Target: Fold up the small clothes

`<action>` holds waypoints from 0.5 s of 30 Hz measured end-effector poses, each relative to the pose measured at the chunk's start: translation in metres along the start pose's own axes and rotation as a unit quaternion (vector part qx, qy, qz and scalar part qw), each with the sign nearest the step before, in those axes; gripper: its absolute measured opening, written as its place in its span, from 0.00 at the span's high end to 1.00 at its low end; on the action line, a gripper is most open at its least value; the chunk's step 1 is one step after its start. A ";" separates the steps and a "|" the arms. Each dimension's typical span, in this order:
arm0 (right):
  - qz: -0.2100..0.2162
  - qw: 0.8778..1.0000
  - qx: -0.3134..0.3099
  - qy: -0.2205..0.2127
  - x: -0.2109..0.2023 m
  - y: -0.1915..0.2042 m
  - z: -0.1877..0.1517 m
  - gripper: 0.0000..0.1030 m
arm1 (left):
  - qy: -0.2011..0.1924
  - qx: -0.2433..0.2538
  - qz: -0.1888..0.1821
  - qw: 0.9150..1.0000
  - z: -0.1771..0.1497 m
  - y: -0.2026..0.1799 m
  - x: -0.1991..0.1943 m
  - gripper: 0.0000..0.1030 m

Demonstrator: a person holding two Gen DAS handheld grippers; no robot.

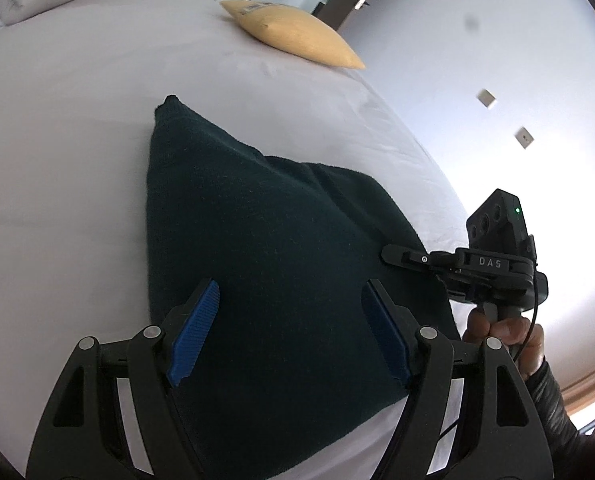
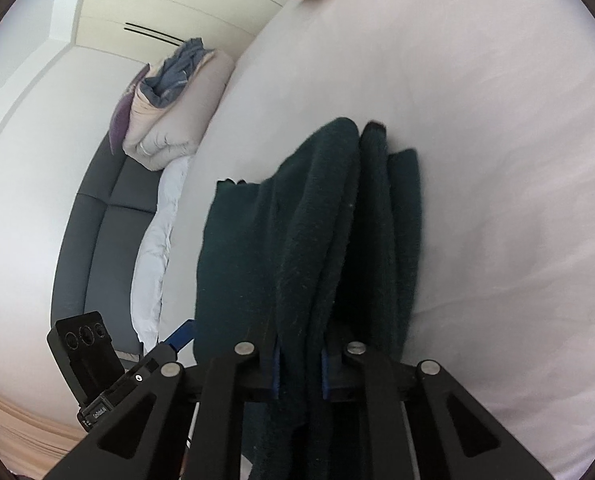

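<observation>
A home bedroom: a wide bed under a pale sheet point(image 1: 77, 140), a yellow cushion point(image 1: 293, 34) near its far edge, a rolled duvet point(image 2: 169, 120) with bedding piled on a grey sofa point(image 2: 105, 208), and cream wardrobe doors point(image 2: 169, 4) behind

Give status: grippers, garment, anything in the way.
Left gripper open, hovering over the dark green garment. Right gripper shut on the garment's bunched edge. Garment lies on the white bed. Yellow pillow far off, nothing blocking.

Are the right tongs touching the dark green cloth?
Touching. The right wrist view shows the right tongs shut on a bunched fold of the dark green cloth, blue pads pressed against it on both sides.
</observation>
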State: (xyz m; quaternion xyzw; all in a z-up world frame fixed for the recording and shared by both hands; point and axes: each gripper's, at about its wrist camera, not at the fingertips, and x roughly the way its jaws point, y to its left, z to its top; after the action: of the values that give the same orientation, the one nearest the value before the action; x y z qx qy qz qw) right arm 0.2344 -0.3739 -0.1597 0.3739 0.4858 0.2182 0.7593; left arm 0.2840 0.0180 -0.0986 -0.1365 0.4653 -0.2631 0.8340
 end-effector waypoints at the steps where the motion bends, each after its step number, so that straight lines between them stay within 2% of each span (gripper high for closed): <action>1: -0.002 1.000 -0.001 -0.001 -0.004 -0.003 0.000 0.86 | 0.003 0.006 0.003 1.000 0.000 -0.001 0.003 0.30; 5: -0.011 1.000 0.017 0.021 0.007 -0.025 -0.001 0.86 | 0.011 0.027 0.017 0.999 -0.013 -0.021 0.031 0.30; 8: 0.017 0.998 0.049 0.019 0.011 -0.041 0.001 0.87 | 0.010 0.038 0.021 0.999 -0.023 -0.030 0.047 0.30; 12: -0.012 1.000 0.021 0.020 0.006 -0.022 -0.002 0.85 | 0.008 0.037 0.019 0.999 -0.028 -0.035 0.055 0.30; 15: -0.026 1.000 0.011 0.011 -0.010 -0.005 -0.014 0.68 | 0.002 0.032 0.020 0.999 -0.033 -0.042 0.061 0.30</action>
State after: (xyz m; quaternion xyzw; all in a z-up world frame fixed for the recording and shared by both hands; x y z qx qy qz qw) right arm 0.2177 -0.3790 -0.1618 0.3668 0.5060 0.1977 0.7552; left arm 0.2688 -0.0503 -0.1398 -0.0997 0.4611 -0.2619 0.8419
